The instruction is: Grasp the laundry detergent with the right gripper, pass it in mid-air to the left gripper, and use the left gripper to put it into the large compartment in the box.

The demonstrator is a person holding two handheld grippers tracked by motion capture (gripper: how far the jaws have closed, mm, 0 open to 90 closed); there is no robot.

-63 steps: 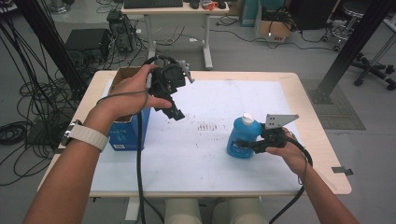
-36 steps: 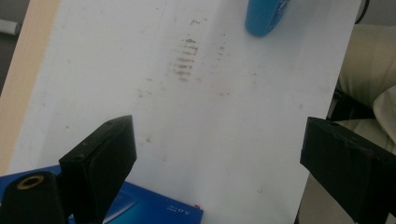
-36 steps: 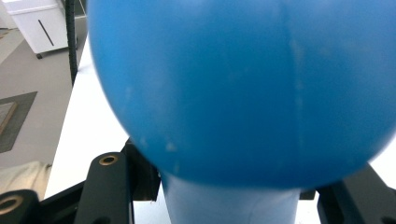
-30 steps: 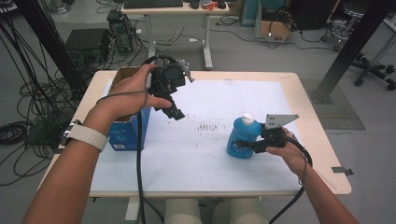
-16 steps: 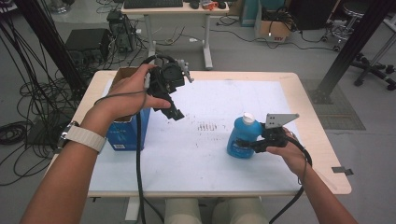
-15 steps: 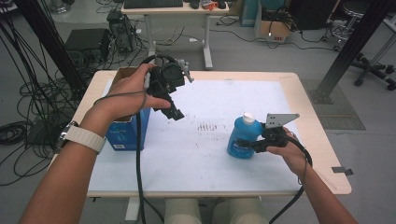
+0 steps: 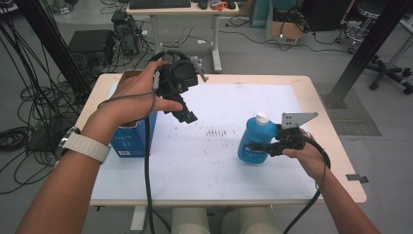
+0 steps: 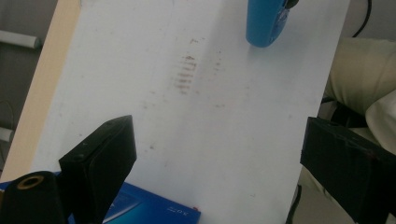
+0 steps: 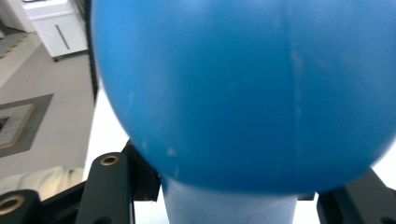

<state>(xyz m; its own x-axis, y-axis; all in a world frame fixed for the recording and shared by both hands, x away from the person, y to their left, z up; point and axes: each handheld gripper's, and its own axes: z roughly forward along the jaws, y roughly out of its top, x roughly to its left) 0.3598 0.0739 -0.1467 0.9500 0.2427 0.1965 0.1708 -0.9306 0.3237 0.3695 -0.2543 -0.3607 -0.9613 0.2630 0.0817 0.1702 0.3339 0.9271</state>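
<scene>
The right gripper point(image 7: 260, 146) clamps the blue bottle point(image 7: 254, 139) on the table's point(image 7: 311, 97) right side. The left gripper point(image 7: 187, 117) hangs released above the left, jaws wide apart, near a blue box point(image 7: 127, 141).

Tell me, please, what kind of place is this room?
Probably a lab or workshop for recording handling tasks. Bundles of cables lie on the floor, a desk with a keyboard stands behind, and the work table has a white sheet, where a person uses handheld grippers.
</scene>
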